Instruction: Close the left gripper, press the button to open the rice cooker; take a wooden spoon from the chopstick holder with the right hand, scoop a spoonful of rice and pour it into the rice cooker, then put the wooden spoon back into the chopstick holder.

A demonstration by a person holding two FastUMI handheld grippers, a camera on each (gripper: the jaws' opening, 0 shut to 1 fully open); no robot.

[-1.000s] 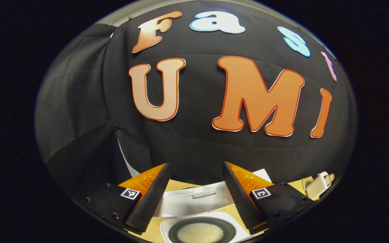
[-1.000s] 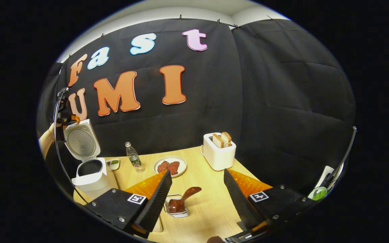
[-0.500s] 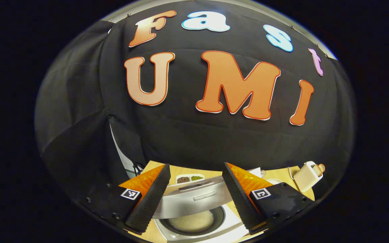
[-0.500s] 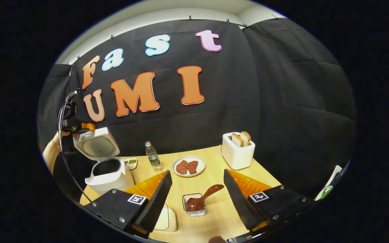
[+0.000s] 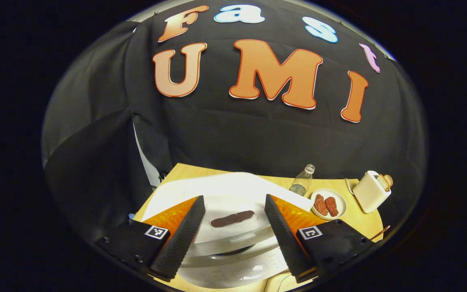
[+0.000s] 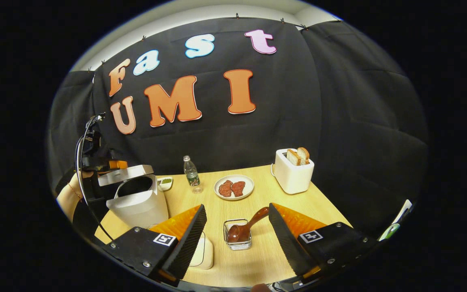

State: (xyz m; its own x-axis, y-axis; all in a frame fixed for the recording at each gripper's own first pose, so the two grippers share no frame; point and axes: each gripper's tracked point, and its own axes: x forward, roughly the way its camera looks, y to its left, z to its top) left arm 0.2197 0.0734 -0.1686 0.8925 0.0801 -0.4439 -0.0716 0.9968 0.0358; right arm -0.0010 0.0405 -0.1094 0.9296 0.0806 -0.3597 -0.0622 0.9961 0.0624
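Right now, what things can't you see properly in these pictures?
- Rice in the rice cooker: in the right gripper view its lid hangs low over the dark pot.
- Food in the small dish: right gripper view, too small, partly behind the cooker.
- Container beside the chopstick holder: right gripper view, hidden by the right tool.
- Whether the left tool touches the lid: left gripper view, unclear.

No readable text anywhere; just square coded markers on the left hand-held gripper and right hand-held gripper.
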